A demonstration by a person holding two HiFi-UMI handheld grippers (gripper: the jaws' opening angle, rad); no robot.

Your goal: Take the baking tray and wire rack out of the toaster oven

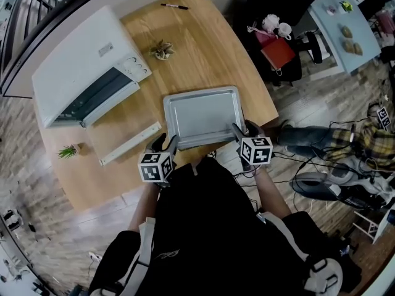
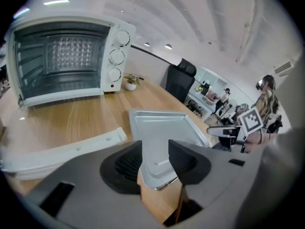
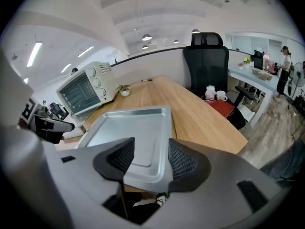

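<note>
Where the head view looks down on the wooden tabletop, the baking tray lies flat near the near edge, fully out of the toaster oven. The oven stands at the far left corner, well apart from the tray, with its front open. The left tool sits at the tray's near left corner and the right tool at its near right corner. A long white strip lies on the wood between oven and tray. A small potted plant stands by the left edge, another little plant sits beyond the tray, and a black pen lies at the far edge.

In the left gripper view, the left tool has its jaws apart. The near corner of the tray lies in the gap, and neither pad presses on it. Beyond it the toaster oven shows its open cavity; I cannot make out a wire rack inside. The white strip lies just left of the tray.

In the right gripper view, the right tool also stands open, with the near edge of the tray between its pads and daylight on both sides. The toaster oven is far left, and a black office chair stands behind the tabletop.
</note>
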